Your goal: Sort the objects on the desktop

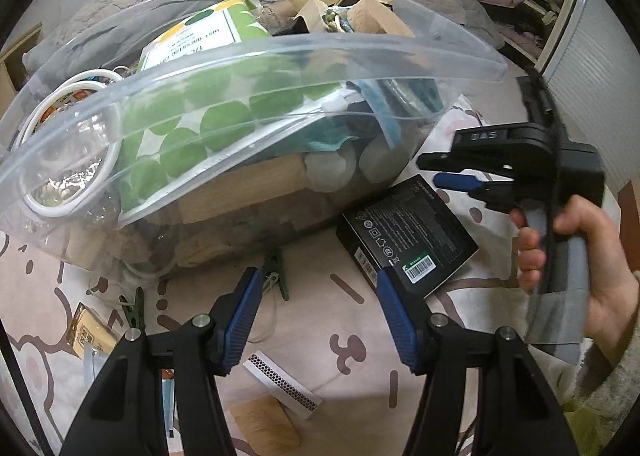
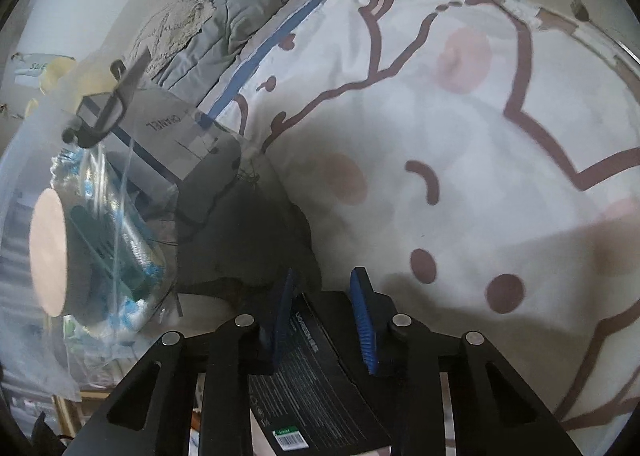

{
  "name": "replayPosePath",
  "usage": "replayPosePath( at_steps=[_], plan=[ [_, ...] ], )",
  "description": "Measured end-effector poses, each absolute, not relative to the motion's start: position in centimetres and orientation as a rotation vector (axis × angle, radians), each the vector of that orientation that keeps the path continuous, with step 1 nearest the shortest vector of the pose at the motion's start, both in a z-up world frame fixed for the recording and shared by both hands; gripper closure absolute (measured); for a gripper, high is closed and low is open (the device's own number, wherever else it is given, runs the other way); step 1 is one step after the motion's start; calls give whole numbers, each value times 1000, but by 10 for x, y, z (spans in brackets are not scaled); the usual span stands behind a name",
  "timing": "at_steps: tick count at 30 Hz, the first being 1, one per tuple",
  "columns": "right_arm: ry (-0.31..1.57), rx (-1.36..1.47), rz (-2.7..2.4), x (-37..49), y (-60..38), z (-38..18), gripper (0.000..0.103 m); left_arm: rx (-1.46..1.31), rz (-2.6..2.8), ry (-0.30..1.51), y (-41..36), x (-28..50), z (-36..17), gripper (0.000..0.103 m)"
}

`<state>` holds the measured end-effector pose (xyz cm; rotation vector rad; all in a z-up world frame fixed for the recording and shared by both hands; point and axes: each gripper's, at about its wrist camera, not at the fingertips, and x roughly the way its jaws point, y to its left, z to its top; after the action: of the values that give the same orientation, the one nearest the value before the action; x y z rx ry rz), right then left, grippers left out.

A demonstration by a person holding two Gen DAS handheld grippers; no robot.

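A clear plastic bin (image 1: 400, 55) full of mixed items stands on a cartoon-print sheet (image 1: 320, 328). A black box with white print and a barcode (image 1: 408, 236) lies flat on the sheet just right of the bin. My left gripper (image 1: 316, 296) is open and empty, low over the sheet in front of the bin. My right gripper (image 1: 440, 171) hovers above the box's far corner. In the right wrist view the right gripper (image 2: 324, 292) stands open with the black box (image 2: 316, 376) below and between its blue pads, not gripped. The bin's wall (image 2: 92, 215) is at its left.
Two green clothespins (image 1: 276, 272) (image 1: 134, 310), a matchbox (image 1: 282, 380), a tan pad (image 1: 264, 424) and a small yellow packet (image 1: 90, 332) lie on the sheet in front of the bin. A grey quilt (image 2: 240, 15) lies behind. A cupboard (image 1: 600, 67) stands at right.
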<state>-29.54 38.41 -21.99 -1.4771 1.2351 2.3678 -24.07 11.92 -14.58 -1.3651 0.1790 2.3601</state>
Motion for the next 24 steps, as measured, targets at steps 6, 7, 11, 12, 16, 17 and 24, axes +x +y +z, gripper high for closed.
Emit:
replayPosePath(
  at_steps=[6, 7, 11, 12, 16, 17, 24],
  plan=[
    [1219, -1542, 2342, -302, 372, -232, 73, -1368, 2359, 155, 113, -244, -146, 43],
    [1216, -1546, 2343, -301, 371, -232, 73, -1372, 2355, 148, 113, -245, -147, 43],
    [1159, -1588, 2356, -298, 364, -231, 73, -1394, 2329, 135, 117, -243, -153, 43],
    [1153, -1605, 2353, -297, 362, -232, 73, -1398, 2324, 141, 119, -242, -154, 43],
    [1090, -1657, 2364, -290, 353, -230, 73, -1408, 2307, 185, 127, -235, -158, 43],
    [1061, -1669, 2369, -289, 350, -229, 73, -1411, 2302, 190, 129, -234, -158, 43],
    [918, -1792, 2370, -277, 332, -225, 73, -1435, 2264, 231, 140, -228, -162, 43]
  ],
)
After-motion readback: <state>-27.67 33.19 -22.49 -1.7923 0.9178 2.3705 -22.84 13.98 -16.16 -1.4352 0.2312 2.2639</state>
